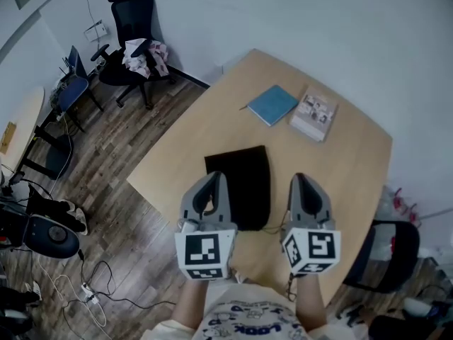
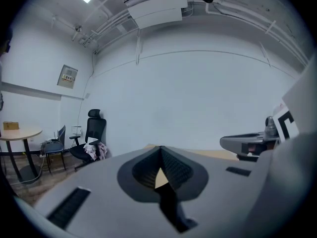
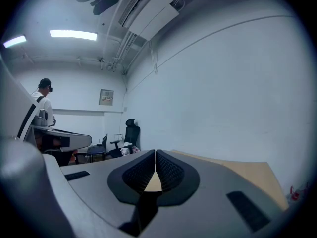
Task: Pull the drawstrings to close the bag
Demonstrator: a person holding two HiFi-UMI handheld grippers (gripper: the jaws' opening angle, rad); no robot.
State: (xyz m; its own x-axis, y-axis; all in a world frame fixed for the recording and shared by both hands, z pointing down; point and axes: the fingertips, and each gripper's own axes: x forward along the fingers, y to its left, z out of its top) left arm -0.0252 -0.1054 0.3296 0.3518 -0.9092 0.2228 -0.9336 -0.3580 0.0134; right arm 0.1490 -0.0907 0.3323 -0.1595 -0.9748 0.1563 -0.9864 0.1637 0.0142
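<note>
Bag (image 1: 244, 179) on wooden table (image 1: 354, 172)

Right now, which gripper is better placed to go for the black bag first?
Probably the left. In the head view the left gripper overlaps the left edge of the black bag; the right gripper has bare table between it and the bag. Both are shut and empty.

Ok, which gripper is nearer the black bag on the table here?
Left. The left gripper overlaps the left edge of the black bag in the head view; the right gripper sits off its right side, with bare table between. Both are shut, empty.
</note>
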